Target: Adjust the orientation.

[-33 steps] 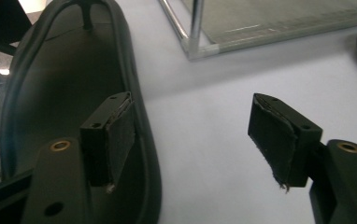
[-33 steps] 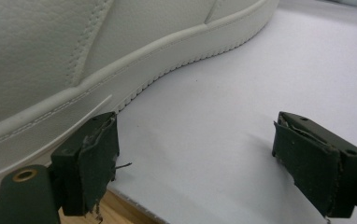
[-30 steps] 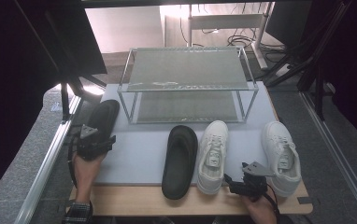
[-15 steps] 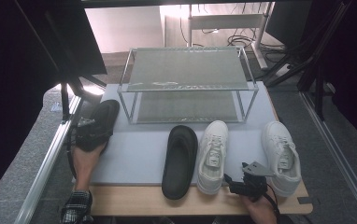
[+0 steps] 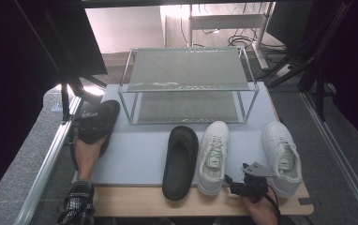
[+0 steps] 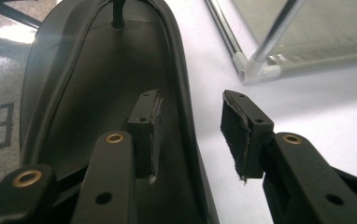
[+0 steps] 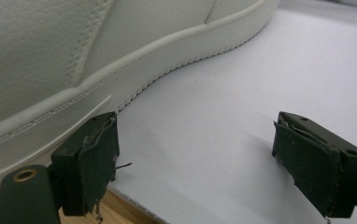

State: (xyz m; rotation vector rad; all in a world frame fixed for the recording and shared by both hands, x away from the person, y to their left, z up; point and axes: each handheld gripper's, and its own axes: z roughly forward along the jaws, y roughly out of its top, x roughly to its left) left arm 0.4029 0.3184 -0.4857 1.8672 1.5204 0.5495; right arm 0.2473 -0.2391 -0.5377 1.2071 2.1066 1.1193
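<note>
- The left gripper [image 5: 91, 127] is now sitting over the black slipper [image 5: 97, 123] at about 9 o'clock on the grey mat [image 5: 135, 159]; compared with a second ago, the hand has been pushing further forward along this slipper.
- In the left gripper view the jaws are standing wide apart, one inside the black slipper [image 6: 97, 116] on its insole and the other outside on the mat, so the side wall is lying between them. I am judging that a grasp on this wall is being prepared, but it is not yet closed.
- The right gripper [image 5: 242, 183] is resting at about 5 o'clock, and it is not moving between the pictures. Its jaws are also standing wide, holding nothing, just beside the sole of the white sneaker [image 7: 97, 70].
- The wire rack [image 5: 186, 84] at 12 o'clock is having two mesh shelves, and both are carrying nothing.
- The second black slipper [image 5: 180, 161], the white sneaker [image 5: 213, 156] and the other white sneaker [image 5: 282, 157] are lying in a row in front of the rack, from 6 to 4 o'clock.
- Whether the left pad [image 6: 145, 122] is already touching the insole is maybe not possible to tell.
</note>
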